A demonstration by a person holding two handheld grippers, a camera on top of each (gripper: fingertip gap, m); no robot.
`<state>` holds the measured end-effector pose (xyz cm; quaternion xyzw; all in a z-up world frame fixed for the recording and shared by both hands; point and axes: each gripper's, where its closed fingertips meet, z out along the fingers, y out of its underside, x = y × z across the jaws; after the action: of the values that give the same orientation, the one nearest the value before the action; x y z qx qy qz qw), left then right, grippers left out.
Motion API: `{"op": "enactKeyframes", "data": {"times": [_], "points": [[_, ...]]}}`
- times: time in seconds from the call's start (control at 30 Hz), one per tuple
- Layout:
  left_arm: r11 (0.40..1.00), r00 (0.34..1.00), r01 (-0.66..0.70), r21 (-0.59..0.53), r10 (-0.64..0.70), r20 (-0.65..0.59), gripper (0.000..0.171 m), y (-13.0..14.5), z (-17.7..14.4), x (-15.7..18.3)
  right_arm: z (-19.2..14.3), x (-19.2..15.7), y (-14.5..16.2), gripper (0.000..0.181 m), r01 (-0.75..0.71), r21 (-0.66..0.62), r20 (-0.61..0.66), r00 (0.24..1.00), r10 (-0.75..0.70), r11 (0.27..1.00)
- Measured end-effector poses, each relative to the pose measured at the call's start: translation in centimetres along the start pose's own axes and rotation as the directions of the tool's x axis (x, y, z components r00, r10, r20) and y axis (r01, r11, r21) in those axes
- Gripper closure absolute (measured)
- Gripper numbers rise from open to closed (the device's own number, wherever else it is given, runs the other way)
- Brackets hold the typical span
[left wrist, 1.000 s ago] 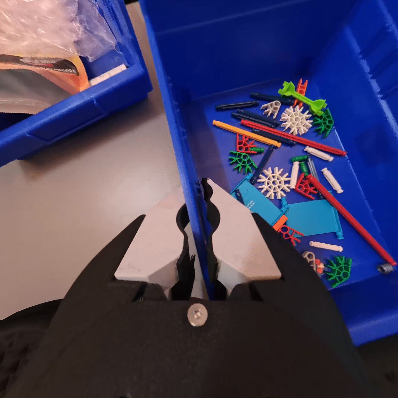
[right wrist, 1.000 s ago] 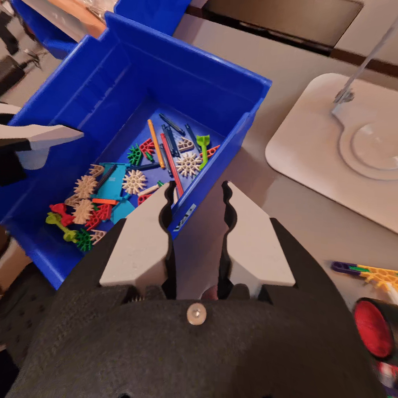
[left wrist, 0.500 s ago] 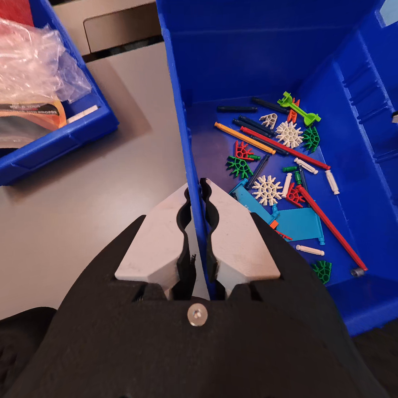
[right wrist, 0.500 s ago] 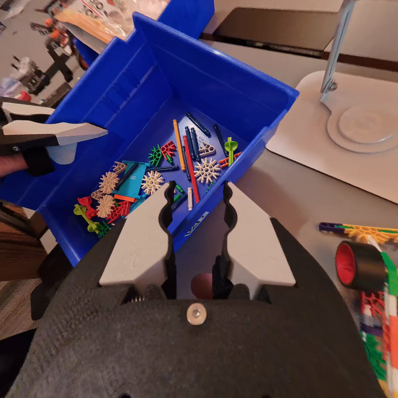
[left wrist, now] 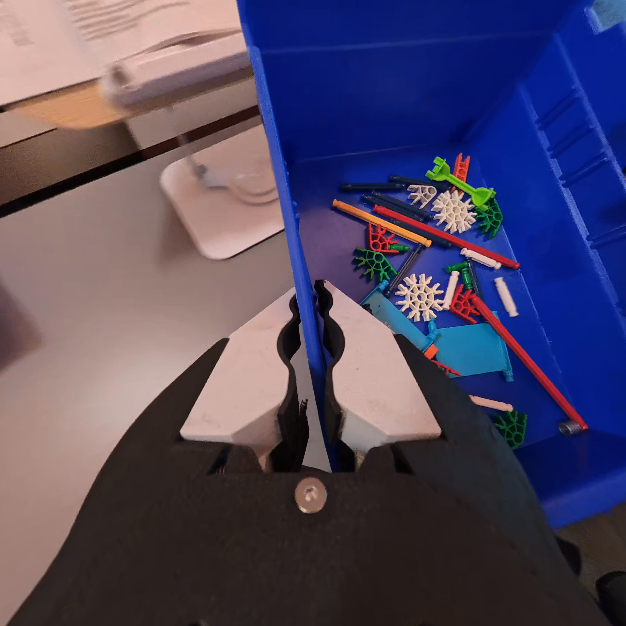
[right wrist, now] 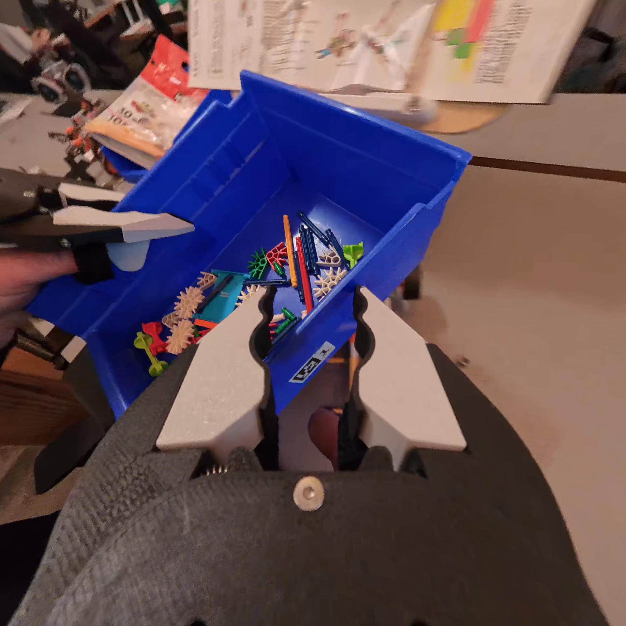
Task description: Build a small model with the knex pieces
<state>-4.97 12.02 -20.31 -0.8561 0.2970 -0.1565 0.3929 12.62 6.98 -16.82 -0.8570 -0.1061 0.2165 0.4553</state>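
Observation:
A blue plastic bin (left wrist: pixel 372 84) holds several small construction-toy pieces: white snowflake connectors (left wrist: pixel 420 296), red rods (left wrist: pixel 528 359), green and red connectors and a light-blue panel (left wrist: pixel 471 349). My left gripper (left wrist: pixel 308 291) is shut on the bin's side wall. In the right wrist view the bin (right wrist: pixel 305 152) is tilted and raised off the table. The left gripper (right wrist: pixel 162 223) grips its far wall, with a person's hand (right wrist: pixel 23 281) behind it. My right gripper (right wrist: pixel 311 293) is open, with the bin's near wall between its wide-apart fingers.
A white stand base (left wrist: pixel 216 203) lies on the grey table left of the bin. Printed paper sheets (right wrist: pixel 372 44) hang blurred behind. A second blue bin with plastic bags (right wrist: pixel 142 111) sits at the back left. Grey table (right wrist: pixel 525 271) lies to the right. Some 20 cm of space lies between my two pairs of fingers.
The bin has risen off the table and tilted, held by the left gripper. The second bin has left the left wrist view. The right gripper now has the bin's near wall between its fingers.

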Motion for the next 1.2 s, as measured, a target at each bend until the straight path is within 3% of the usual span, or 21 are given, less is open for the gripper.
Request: {"op": "enactKeyframes", "data": {"times": [0.13,0.3,0.47,0.73,0.93,1.1,1.17,1.2], "points": [[0.999,0.997,-0.039,-0.006,0.038,-0.065,0.167,-3.3,5.7,7.7,-4.9,8.6,1.0,0.139,-0.084,-0.013,-0.100,0.992,0.082,0.996],[0.998,0.985,-0.061,-0.016,0.058,-0.163,0.166,-7.2,12.9,17.1,-11.1,18.1,0.9,0.141,-0.184,0.067,-0.162,0.968,0.193,0.981],[0.996,0.977,-0.082,-0.017,0.077,-0.198,0.166,-10.2,19.1,22.9,-13.2,26.5,1.5,0.144,-0.231,0.042,-0.228,0.945,0.234,0.972],[0.998,0.978,0.031,-0.056,-0.042,-0.204,0.163,-10.9,27.0,24.9,-10.0,34.9,0.1,0.148,-0.326,0.064,-0.128,0.935,0.332,0.943],[0.996,0.986,0.050,-0.069,-0.061,-0.155,0.154,-10.5,28.7,24.7,-7.3,37.9,1.0,0.159,-0.366,0.063,-0.108,0.923,0.371,0.929],[0.991,0.971,0.048,-0.123,-0.075,-0.226,0.124,-9.5,28.8,25.8,-6.3,39.1,2.6,0.168,-0.376,0.046,-0.143,0.915,0.379,0.926],[0.989,0.969,0.015,-0.148,-0.051,-0.241,0.115,-9.0,28.6,25.7,-6.8,39.7,2.0,0.160,-0.376,0.113,-0.152,0.908,0.390,0.920],[0.986,0.965,0.004,-0.164,-0.047,-0.258,0.101,-8.9,28.4,25.7,-7.3,40.2,1.9,0.150,-0.381,0.142,-0.177,0.898,0.402,0.914]]}}
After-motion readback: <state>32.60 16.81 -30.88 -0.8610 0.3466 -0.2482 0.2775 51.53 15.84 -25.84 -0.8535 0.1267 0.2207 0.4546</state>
